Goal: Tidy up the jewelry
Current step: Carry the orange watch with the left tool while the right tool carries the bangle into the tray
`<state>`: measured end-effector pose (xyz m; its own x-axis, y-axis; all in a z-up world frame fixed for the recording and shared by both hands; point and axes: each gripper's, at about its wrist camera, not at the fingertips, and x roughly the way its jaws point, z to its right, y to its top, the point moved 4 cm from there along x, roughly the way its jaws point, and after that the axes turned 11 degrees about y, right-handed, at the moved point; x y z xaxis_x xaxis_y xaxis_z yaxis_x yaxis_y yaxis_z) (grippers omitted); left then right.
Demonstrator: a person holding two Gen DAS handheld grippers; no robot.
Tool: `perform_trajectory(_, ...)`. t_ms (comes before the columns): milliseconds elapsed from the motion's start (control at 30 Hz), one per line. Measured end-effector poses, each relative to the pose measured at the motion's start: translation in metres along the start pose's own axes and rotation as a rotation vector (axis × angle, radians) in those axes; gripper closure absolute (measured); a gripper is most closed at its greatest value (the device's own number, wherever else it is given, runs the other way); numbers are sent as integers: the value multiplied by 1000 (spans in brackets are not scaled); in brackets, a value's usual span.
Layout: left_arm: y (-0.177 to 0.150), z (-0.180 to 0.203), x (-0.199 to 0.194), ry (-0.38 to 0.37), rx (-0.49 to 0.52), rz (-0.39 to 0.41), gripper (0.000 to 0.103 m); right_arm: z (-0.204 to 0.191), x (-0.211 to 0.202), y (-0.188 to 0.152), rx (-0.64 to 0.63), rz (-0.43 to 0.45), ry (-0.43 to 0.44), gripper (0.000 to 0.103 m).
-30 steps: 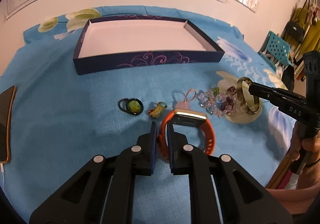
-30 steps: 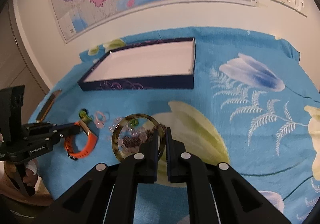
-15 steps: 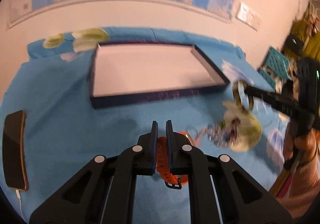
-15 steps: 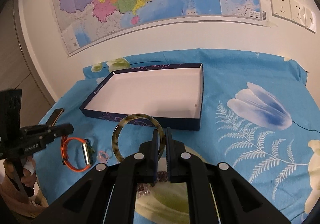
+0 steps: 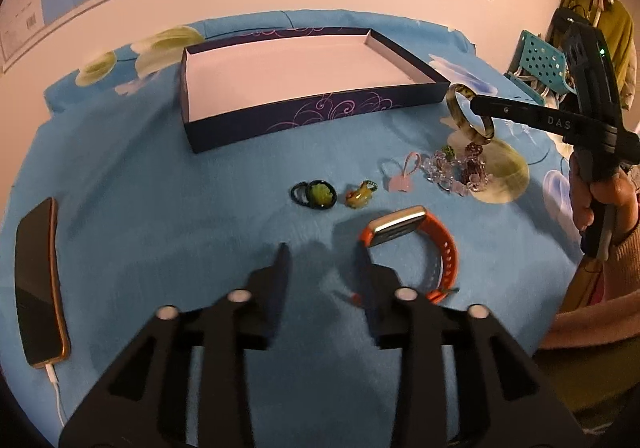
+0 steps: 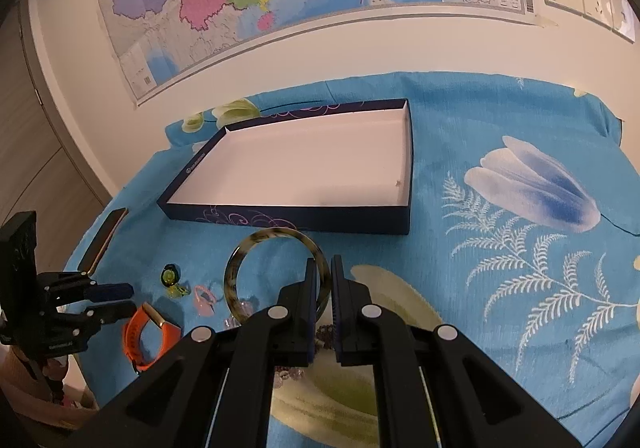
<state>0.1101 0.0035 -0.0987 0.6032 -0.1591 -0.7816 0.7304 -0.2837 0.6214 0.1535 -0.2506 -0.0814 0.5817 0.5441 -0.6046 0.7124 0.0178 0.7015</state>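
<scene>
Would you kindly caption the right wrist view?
Right gripper holds a mottled bangle before the empty box.

Showing one shallow box [image 5: 304,115], one bangle [image 6: 276,276], one orange watch [image 5: 412,244], one phone [image 5: 38,284], three small trinkets [image 5: 316,193] and one bead cluster [image 5: 460,167].

Right tongs [image 6: 321,264] pinch mottled bangle [image 6: 276,238] before box [image 6: 288,213]
</scene>
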Motion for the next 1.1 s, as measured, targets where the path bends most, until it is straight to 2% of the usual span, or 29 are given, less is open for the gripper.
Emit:
perform_trajectory(100,1,3,-8,-47,-6,24,59,-1,0,0,-4,-1,2,97)
perform_trajectory(267,-2,18,-7,-67,49,23,60,-5,3,-2,-12,-9,13,97)
perform_trajectory(367,-6,28,12,-56,63,-42,77,-6,6,-2,-16,-15,14,97)
perform_trajectory(533,-1,32,17,-51,56,-40,96,-8,6,2,-35,-14,7,97)
perform_trajectory(700,10,25,16,-78,3,-34,97,-6,4,13,-53,3,-3,97)
perform_trajectory(833,35,9,5,-94,-66,26,96,-3,7,31,-70,17,-9,97)
perform_trajectory(933,64,-8,3,-78,-124,80,96,1,14,49,-86,32,-20,97)
perform_trajectory(1100,113,-31,25,9,-186,110,96,11,39,84,-89,35,-40,97)
